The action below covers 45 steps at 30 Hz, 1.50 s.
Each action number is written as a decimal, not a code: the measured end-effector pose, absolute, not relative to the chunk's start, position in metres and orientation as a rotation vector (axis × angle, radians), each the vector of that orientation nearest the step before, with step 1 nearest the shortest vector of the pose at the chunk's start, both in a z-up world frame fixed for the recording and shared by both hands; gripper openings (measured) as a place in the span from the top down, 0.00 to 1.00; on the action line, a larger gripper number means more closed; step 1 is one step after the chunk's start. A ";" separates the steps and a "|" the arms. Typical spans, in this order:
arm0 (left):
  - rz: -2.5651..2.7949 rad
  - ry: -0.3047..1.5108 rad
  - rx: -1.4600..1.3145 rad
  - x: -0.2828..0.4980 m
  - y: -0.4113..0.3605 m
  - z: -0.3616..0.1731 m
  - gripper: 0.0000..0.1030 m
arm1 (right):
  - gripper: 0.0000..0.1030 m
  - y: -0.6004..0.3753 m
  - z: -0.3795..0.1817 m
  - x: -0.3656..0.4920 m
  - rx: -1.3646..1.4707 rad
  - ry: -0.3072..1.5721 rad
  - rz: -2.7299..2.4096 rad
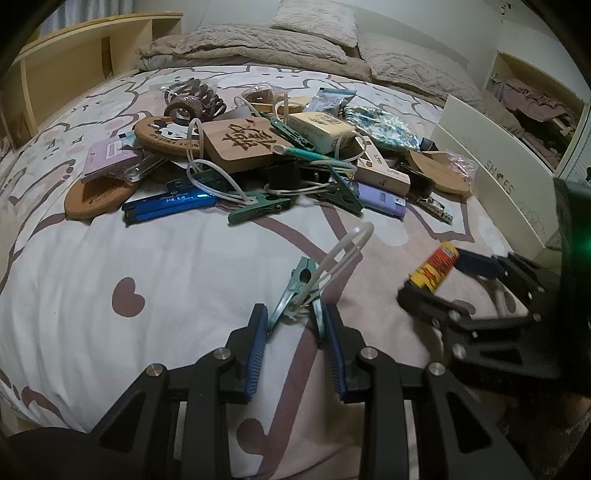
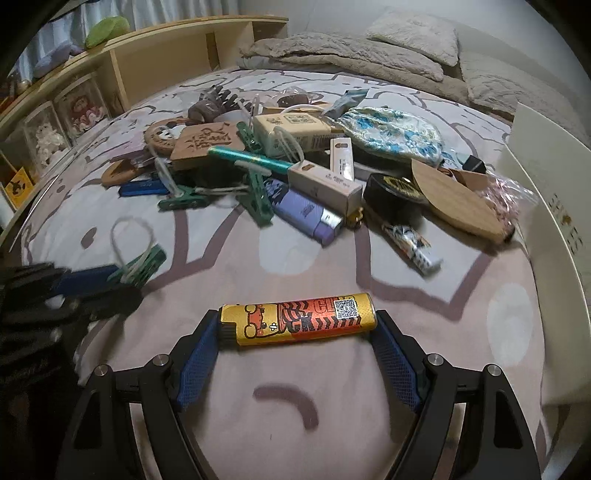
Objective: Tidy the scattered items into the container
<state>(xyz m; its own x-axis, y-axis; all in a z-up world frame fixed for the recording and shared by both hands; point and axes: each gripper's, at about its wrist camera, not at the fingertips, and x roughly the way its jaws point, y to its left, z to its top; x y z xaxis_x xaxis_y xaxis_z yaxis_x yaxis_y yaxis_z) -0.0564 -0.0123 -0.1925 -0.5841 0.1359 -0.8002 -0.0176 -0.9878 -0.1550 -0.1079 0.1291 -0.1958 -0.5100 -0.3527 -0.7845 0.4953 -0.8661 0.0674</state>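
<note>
White container [image 1: 491,177], lettered "SHOES", is seen at the bed's [image 1: 184,258] right edge. "First Love" is read on a blue lighter [image 1: 168,206]. An orange-yellow lighter [image 2: 297,319], QR-coded, is clamped endwise by the right gripper [image 2: 297,332]; a green clip [image 1: 295,302] is pinched in the left gripper's [image 1: 295,332] narrow fingers.

Yellow lighter [image 2: 297,319] between right jaws

Bed [image 1: 184,258] w/ grey pillows [image 1: 314,18], wood shelf [image 2: 166,48].
</note>
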 end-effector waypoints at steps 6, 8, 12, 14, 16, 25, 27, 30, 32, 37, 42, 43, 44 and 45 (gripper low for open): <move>2.708 -0.144 -1.378 -0.054 -0.003 -0.188 0.71 | 0.21 0.132 -0.191 -0.099 1.181 0.226 -2.363; 2.706 -0.139 -1.379 -0.055 -0.001 -0.187 0.71 | 0.21 0.133 -0.189 -0.095 1.184 0.224 -2.364; 2.705 -0.144 -1.381 -0.054 -0.001 -0.183 0.71 | 0.21 0.137 -0.185 -0.090 1.186 0.190 -2.366; 2.711 -0.147 -1.375 -0.055 -0.001 -0.179 0.71 | 0.21 0.140 -0.181 -0.090 1.182 0.161 -2.373; 2.715 -0.158 -1.367 -0.056 -0.001 -0.175 0.71 | 0.21 0.145 -0.175 -0.091 1.173 0.137 -2.383; 2.756 -0.193 -1.275 -0.065 0.003 -0.143 0.71 | 0.21 0.156 -0.141 -0.097 1.075 0.095 -2.440; 2.763 -0.190 -1.250 -0.067 0.006 -0.136 0.71 | 0.21 0.159 -0.132 -0.099 1.047 0.094 -2.454; 2.776 -0.182 -1.210 -0.069 0.011 -0.123 0.71 | 0.21 0.162 -0.120 -0.100 1.007 0.091 -2.473; 2.785 -0.181 -1.182 -0.070 0.013 -0.114 0.71 | 0.21 0.164 -0.112 -0.100 0.980 0.088 -2.488; 2.810 -0.176 -1.097 -0.070 0.018 -0.090 0.71 | 0.21 0.176 -0.090 -0.102 0.916 0.062 -2.531; 2.829 -0.171 -1.009 -0.070 0.022 -0.065 0.71 | 0.21 0.188 -0.066 -0.101 0.839 0.060 -2.578; 2.831 -0.171 -0.995 -0.069 0.023 -0.061 0.71 | 0.21 0.190 -0.061 -0.101 0.825 0.061 -2.585; 2.832 -0.172 -0.980 -0.069 0.024 -0.057 0.71 | 0.21 0.192 -0.057 -0.100 0.812 0.061 -2.593; 2.834 -0.173 -0.964 -0.068 0.025 -0.052 0.71 | 0.21 0.194 -0.053 -0.100 0.799 0.060 -2.600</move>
<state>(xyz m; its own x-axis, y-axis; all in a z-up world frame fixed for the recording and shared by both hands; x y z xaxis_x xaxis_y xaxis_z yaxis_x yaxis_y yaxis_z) -0.0680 0.0249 -0.0524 -0.7839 0.1720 -0.5965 -0.0982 -0.9831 -0.1545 -0.1001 0.1940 -0.0532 -0.7481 -0.3777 -0.5456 0.4027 -0.9119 0.0792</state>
